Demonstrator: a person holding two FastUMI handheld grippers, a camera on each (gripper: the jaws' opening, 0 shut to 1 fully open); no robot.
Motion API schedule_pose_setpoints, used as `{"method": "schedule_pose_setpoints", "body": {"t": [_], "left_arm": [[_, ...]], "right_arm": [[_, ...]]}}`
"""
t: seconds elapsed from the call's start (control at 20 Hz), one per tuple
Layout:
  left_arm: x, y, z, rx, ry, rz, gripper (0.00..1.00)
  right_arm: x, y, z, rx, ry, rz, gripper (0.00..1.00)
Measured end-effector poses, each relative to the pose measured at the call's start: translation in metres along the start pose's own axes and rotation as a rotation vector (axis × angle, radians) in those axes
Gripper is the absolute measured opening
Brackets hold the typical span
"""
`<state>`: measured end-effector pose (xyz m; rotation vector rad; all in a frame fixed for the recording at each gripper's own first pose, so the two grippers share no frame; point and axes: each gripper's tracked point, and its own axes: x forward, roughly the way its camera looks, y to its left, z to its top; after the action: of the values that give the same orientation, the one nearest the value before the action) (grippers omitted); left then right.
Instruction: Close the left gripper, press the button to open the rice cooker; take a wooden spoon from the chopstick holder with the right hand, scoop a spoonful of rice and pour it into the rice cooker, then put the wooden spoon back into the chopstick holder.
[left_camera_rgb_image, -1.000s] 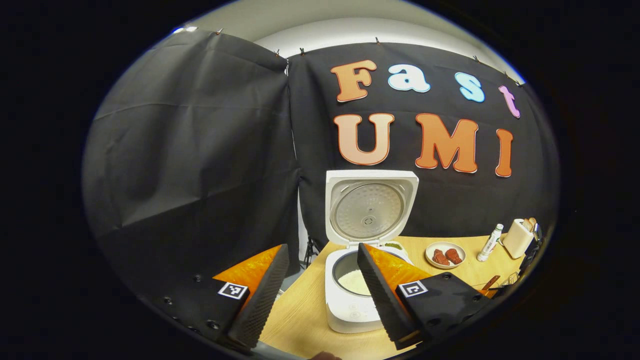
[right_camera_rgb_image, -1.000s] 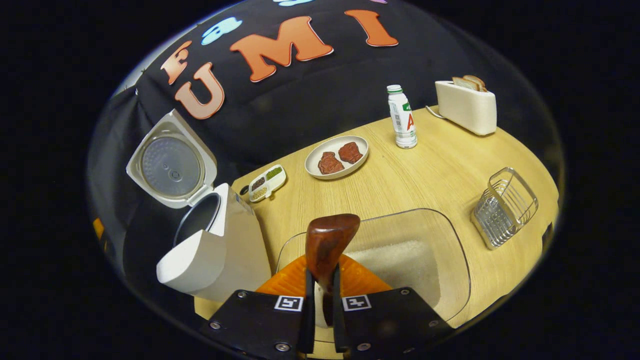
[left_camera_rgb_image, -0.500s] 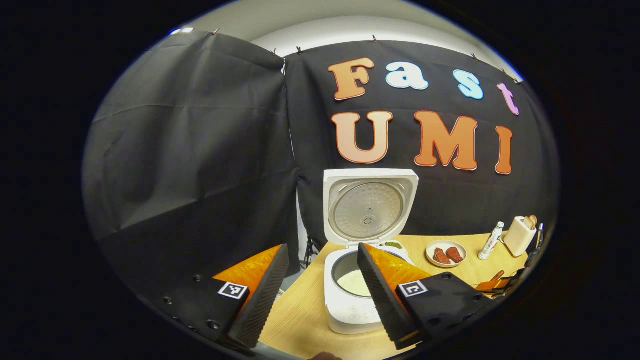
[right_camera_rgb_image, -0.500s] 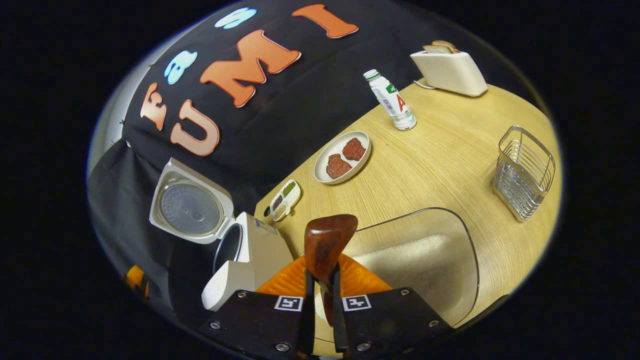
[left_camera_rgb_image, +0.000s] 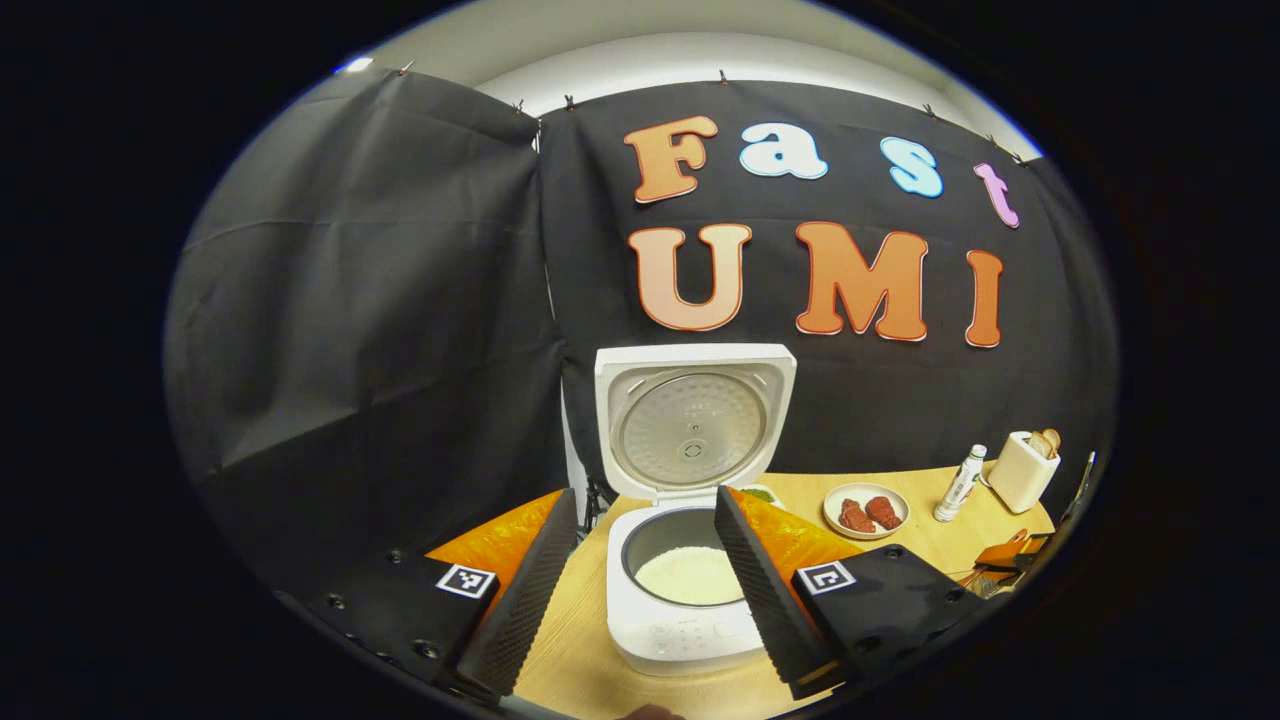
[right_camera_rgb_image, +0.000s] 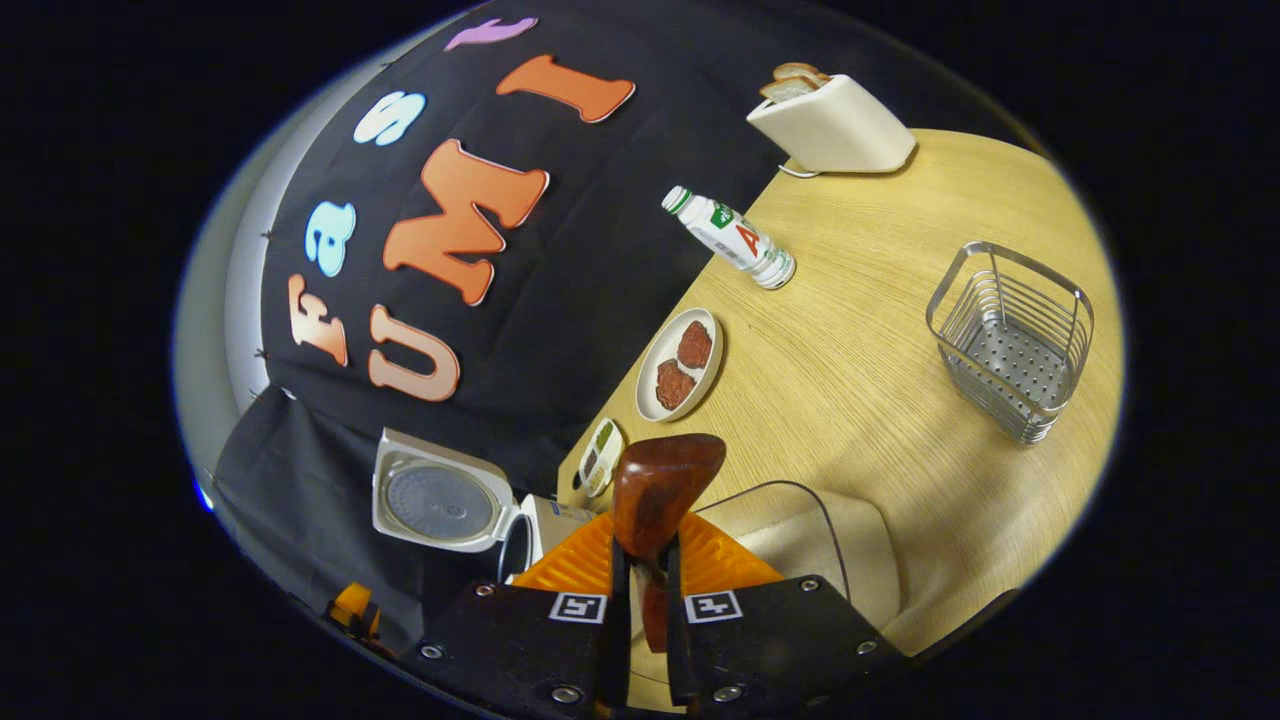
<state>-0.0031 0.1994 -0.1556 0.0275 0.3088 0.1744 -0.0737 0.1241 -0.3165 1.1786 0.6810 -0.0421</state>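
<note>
Right gripper (right_camera_rgb_image: 640, 590) grips the dark brown wooden spoon (right_camera_rgb_image: 655, 490).
Left gripper (left_camera_rgb_image: 640, 585) hangs spread open before the lid-up white rice cooker (left_camera_rgb_image: 690, 610) holding rice.

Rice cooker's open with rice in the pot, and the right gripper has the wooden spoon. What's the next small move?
Probably carry the wooden spoon toward the wire chopstick holder and lower it in. The rice cooker stands open with rice in its pot, so the pour looks done. The right gripper is shut on the spoon, and the holder stands upright with nothing in it, off to the right on the table.
</note>
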Motion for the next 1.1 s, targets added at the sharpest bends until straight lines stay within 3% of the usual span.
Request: {"method": "schedule_pose_setpoints", "body": {"t": [0.2,0.35,0.4,0.75,0.8,0.85,1.1], "left_arm": [[0.002,-0.008,0.004,0.002,-0.007,-0.013,0.9],[0.004,-0.009,0.003,-0.001,-0.004,-0.015,0.94],[0.003,-0.007,0.003,-0.004,-0.005,-0.013,0.94],[-0.003,0.011,0.008,-0.025,-0.029,0.023,0.9],[-0.005,0.015,0.007,-0.025,-0.035,0.028,0.94],[-0.006,0.02,0.008,-0.024,-0.04,0.037,0.9],[-0.013,0.05,-0.001,-0.048,-0.041,0.091,0.94]], "right_arm": [[-0.006,0.005,0.026,0.141,-0.061,0.026,0.14],[-0.01,0.032,0.042,0.227,-0.09,0.093,0.1],[-0.012,0.041,0.045,0.247,-0.095,0.114,0.14],[0.003,0.118,0.048,0.291,-0.061,0.229,0.14],[0.007,0.13,0.045,0.287,-0.05,0.247,0.14],[0.011,0.141,0.041,0.28,-0.035,0.256,0.14],[0.036,0.191,0.013,0.274,0.039,0.31,0.14]]}}
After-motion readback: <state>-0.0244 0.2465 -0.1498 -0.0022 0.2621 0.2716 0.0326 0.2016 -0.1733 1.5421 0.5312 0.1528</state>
